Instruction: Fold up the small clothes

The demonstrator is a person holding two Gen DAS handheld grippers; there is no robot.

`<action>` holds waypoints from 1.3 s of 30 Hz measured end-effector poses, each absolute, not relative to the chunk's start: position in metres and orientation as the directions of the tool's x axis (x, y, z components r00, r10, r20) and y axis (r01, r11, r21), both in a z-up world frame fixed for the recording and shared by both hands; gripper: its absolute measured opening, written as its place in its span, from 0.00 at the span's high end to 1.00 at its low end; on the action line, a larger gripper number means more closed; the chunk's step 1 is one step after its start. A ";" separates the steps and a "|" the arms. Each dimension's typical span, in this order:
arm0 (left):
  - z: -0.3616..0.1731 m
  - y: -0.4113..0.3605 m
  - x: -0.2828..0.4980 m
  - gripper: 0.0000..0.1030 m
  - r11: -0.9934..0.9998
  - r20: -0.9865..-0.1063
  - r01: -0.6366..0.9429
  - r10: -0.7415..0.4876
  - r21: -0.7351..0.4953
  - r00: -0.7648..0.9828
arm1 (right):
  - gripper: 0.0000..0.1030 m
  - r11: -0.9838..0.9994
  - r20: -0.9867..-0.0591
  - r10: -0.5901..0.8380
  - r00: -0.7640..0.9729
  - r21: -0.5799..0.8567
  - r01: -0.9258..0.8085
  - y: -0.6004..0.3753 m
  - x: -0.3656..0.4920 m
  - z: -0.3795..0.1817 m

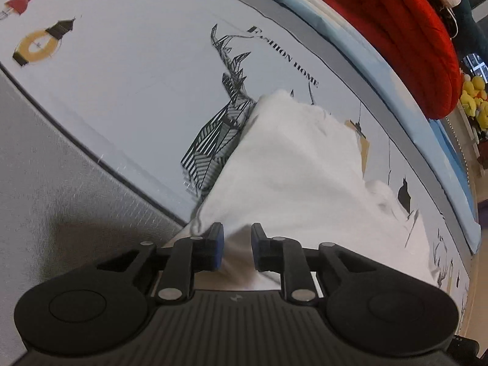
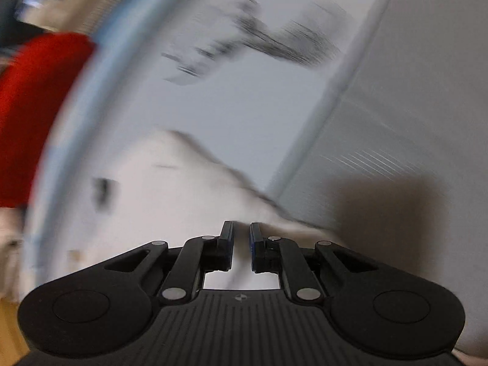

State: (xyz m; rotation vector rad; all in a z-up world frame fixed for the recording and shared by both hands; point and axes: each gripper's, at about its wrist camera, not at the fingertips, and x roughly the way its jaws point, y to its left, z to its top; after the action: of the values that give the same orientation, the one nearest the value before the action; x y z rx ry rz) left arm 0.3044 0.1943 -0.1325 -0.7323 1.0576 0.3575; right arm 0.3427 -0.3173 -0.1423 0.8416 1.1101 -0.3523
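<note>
left gripper (image 1: 236, 245): I see jaws slightly apart, white cloth (image 1: 292, 164) between, pads not pinching | right gripper (image 2: 241, 244): narrow gap over cloth edge, grip unclear in blur | cloth: lower centre on printed sheet (image 1: 137, 85), soft, light, limp; I'd take the near hem corners

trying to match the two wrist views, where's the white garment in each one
Left wrist: the white garment runs from the centre to lower right, its near edge between the left gripper fingers.
Right wrist: blurred, lower centre-left, reaching the right gripper.
Shared landmark: the red cushion.
</note>
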 end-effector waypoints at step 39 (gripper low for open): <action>-0.106 0.204 0.331 0.71 0.908 -0.794 -0.260 -0.115 -0.327 0.596 | 0.69 0.914 -0.811 0.103 0.576 0.305 0.266 -0.284 0.399 -0.102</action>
State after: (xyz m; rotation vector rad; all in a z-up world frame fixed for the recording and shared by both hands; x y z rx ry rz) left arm 0.3306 0.2042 -0.1055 -0.4393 0.9362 0.0872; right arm 0.3989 -0.2836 -0.1023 0.4221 0.9599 -0.0986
